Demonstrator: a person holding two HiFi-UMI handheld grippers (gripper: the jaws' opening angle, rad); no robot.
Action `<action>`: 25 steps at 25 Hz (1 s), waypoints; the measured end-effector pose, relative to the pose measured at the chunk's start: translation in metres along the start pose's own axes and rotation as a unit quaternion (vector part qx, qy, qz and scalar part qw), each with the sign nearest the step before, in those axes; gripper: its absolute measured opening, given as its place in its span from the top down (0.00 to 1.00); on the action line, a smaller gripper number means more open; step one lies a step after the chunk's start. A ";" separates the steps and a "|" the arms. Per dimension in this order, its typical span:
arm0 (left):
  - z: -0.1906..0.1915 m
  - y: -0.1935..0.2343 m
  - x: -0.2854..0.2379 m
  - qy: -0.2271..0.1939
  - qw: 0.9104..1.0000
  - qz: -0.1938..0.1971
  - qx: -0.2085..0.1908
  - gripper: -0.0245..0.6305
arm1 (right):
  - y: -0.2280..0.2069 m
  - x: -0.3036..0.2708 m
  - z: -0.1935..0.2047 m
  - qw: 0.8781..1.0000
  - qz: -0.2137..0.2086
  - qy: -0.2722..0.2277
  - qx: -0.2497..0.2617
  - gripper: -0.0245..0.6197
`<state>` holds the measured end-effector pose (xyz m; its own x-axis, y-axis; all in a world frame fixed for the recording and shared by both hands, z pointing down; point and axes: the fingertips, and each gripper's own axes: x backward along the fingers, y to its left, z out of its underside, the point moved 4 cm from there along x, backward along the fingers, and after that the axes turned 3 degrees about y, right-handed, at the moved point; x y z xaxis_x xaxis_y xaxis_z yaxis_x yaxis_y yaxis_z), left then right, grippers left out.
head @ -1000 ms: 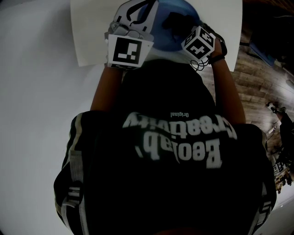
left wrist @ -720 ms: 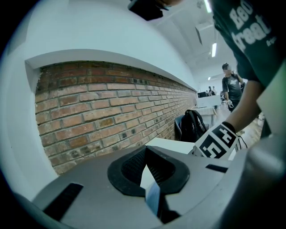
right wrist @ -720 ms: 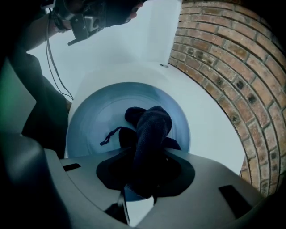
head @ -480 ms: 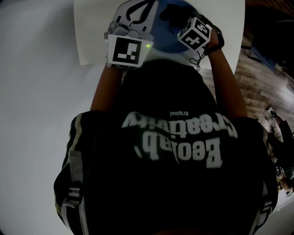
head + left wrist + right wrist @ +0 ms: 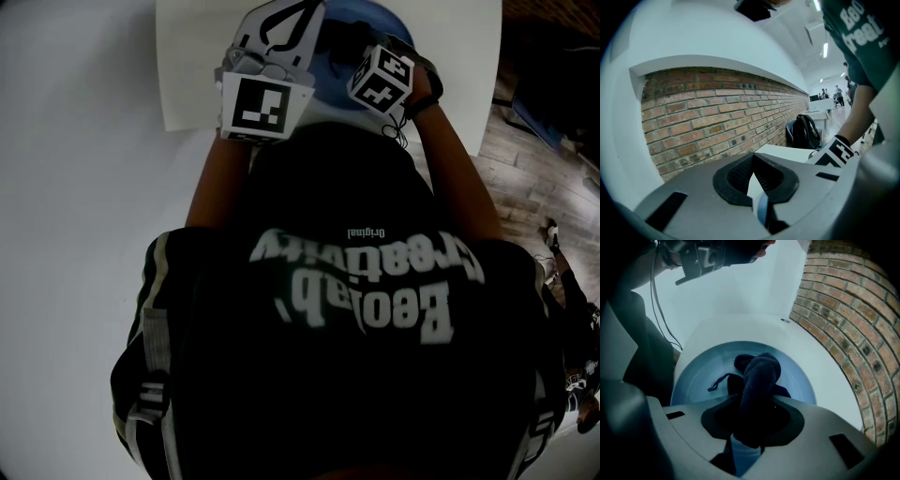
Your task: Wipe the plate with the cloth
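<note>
Over on the left, the left gripper [image 5: 756,186] has its jaws pressed onto the near rim of the blue plate [image 5: 762,212], whose thin edge shows as a sliver between the black pads. In the head view this gripper reaches forward over the white table [image 5: 187,75], and the bare left forearm [image 5: 217,178] runs straight out to it from the shoulder.

Further right, the plate lies flat on the table close to the person's chest. The right gripper [image 5: 752,423] stands over it with its jaws pinching a dark blue cloth [image 5: 759,373]. The bunched cloth sticks out past the jaw tips and hangs over the middle of the plate; whether it touches the surface is unclear. The right forearm [image 5: 459,164] angles inward, so the two grippers sit near each other. A brick wall [image 5: 853,310] stands beyond the table's far edge.
</note>
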<state>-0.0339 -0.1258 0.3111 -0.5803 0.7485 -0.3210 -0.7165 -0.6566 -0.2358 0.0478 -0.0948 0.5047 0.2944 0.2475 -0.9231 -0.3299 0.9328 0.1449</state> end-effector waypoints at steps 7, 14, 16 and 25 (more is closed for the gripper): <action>-0.002 -0.006 0.001 -0.006 1.000 0.004 -0.001 0.96 | 0.018 0.003 0.002 1.000 -0.022 -0.016 -0.003 0.78; -0.006 -0.017 0.003 -0.017 1.000 0.016 -0.005 0.96 | 0.038 0.010 0.012 0.999 -0.040 -0.014 -0.003 0.79; -0.008 -0.020 0.002 -0.021 1.000 0.019 -0.006 0.96 | 0.041 0.013 0.015 0.999 -0.041 -0.013 -0.003 0.79; -0.008 -0.020 0.003 -0.016 0.999 0.028 -0.034 0.96 | 0.047 0.016 0.027 0.999 -0.050 0.012 -0.015 0.79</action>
<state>-0.0187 -0.1112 0.3078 -0.6311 0.7127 -0.3063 -0.6557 -0.7011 -0.2803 0.0615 -0.0400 0.5064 0.3053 0.1475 -0.9408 -0.3266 0.9442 0.0421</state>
